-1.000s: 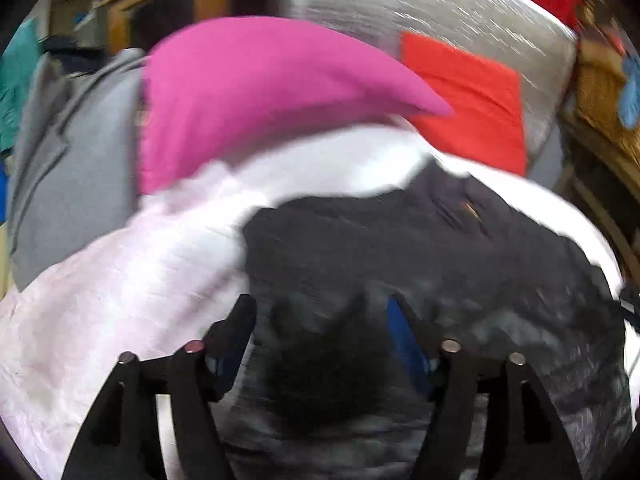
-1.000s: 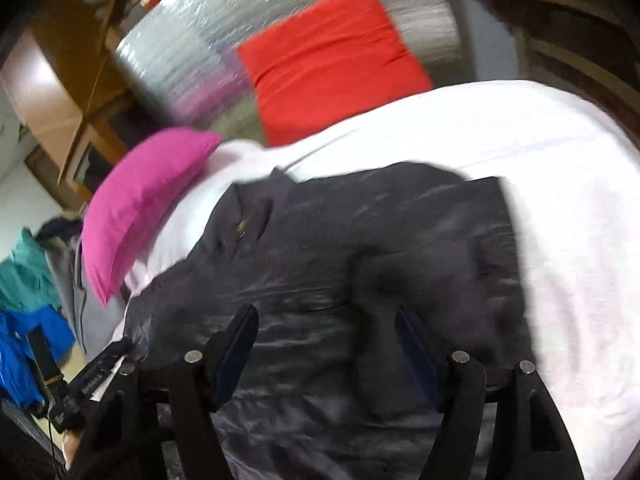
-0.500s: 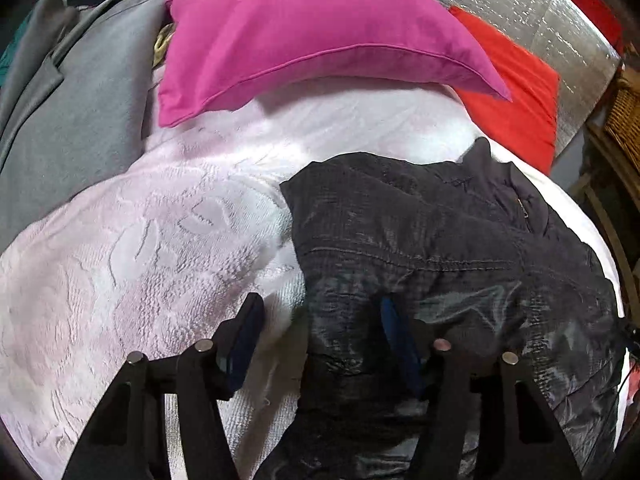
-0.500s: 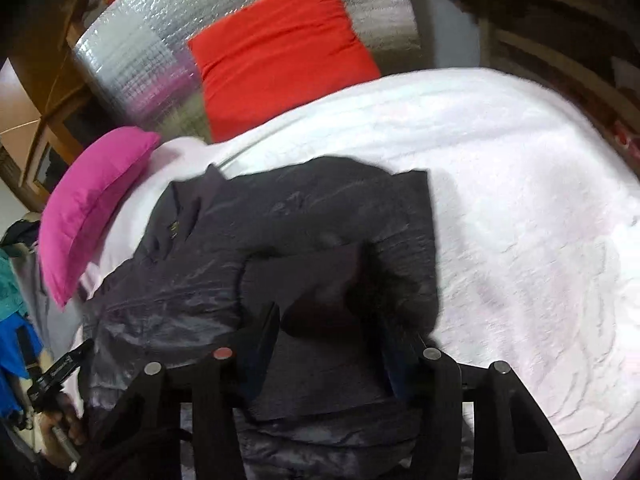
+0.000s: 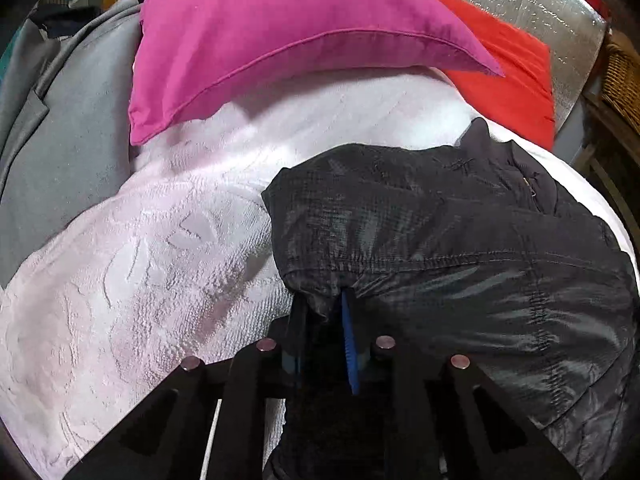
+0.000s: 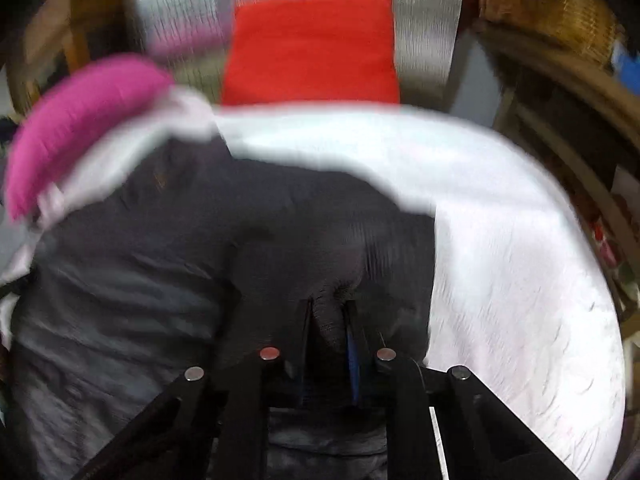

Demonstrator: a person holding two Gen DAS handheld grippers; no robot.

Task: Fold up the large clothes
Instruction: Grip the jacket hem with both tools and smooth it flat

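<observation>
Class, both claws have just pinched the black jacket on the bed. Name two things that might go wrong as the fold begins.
1. The left claw and the right claw each hold only a small bunch of the glossy black jacket, so the fabric may slip out.
2. The pink pillow lies close behind the jacket, so a lifted edge could catch it or fold unevenly.

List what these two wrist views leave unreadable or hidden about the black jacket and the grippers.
- Right wrist view: motion blur smears the black jacket.
- Left wrist view: the jacket's lower part runs off the bottom edge.
- Both views: pinched fabric hides the tips of the left gripper and right gripper.
</observation>
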